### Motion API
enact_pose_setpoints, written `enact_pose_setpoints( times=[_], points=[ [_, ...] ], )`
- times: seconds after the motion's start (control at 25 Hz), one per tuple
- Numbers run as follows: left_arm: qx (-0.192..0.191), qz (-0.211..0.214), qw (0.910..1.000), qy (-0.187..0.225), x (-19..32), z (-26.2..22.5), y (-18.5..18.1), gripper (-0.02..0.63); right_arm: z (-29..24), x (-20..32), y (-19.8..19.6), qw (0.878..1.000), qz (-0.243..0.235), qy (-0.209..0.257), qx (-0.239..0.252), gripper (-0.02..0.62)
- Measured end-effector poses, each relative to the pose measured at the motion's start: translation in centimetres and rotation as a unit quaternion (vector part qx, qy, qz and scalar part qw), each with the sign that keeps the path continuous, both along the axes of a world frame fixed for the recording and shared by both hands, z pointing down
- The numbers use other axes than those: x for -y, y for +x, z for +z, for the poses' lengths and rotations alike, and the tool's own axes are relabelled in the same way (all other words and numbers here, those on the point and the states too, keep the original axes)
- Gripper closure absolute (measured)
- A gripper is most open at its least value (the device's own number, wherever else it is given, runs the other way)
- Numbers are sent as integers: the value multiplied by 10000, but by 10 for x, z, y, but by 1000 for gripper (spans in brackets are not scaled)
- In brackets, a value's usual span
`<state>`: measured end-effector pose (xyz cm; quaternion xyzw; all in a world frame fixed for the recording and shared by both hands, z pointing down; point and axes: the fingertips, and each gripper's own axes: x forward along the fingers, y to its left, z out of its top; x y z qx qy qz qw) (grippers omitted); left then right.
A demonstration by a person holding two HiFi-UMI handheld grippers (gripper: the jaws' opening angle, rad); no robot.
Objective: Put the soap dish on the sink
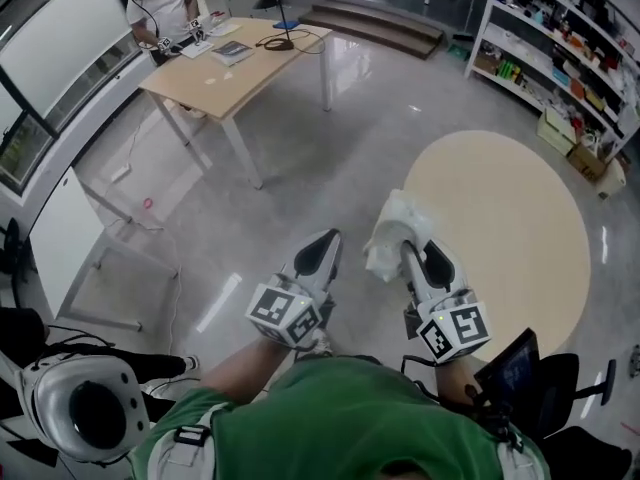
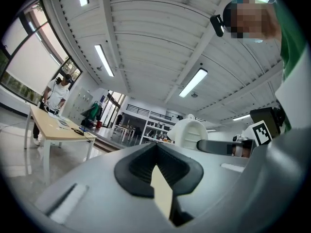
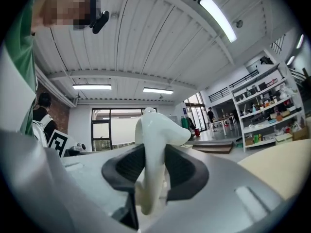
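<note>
One glossy white soap dish (image 3: 154, 144), smooth and curved, is clamped between the dark pads of the right gripper (image 1: 408, 250). It is held in the air at the left edge of a round, pale beige table (image 1: 520, 228). The left gripper (image 1: 323, 248) is empty, its jaws closed together. Beyond, across a shiny grey floor (image 1: 330, 158) – a rectangular wooden table (image 1: 230, 68) with one seated person (image 1: 165, 8). Stocked shelves (image 1: 560, 38) stand at the right. Two grippers, two tables.
</note>
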<state>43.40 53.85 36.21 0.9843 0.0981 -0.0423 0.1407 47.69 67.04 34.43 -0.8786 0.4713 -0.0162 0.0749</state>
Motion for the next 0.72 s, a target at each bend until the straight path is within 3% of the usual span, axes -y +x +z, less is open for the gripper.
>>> enact_pose_setpoints(
  times=[0.32,0.72],
  points=[
    [-182,-653,9977,8,82,-2,-20,600,-1,90,-2,9978,-666,-7,-71,468],
    [-201,-1543,9878,42,191,0,-61,600,-3,214,-20,9877,-1557,69,-110,468]
  ],
)
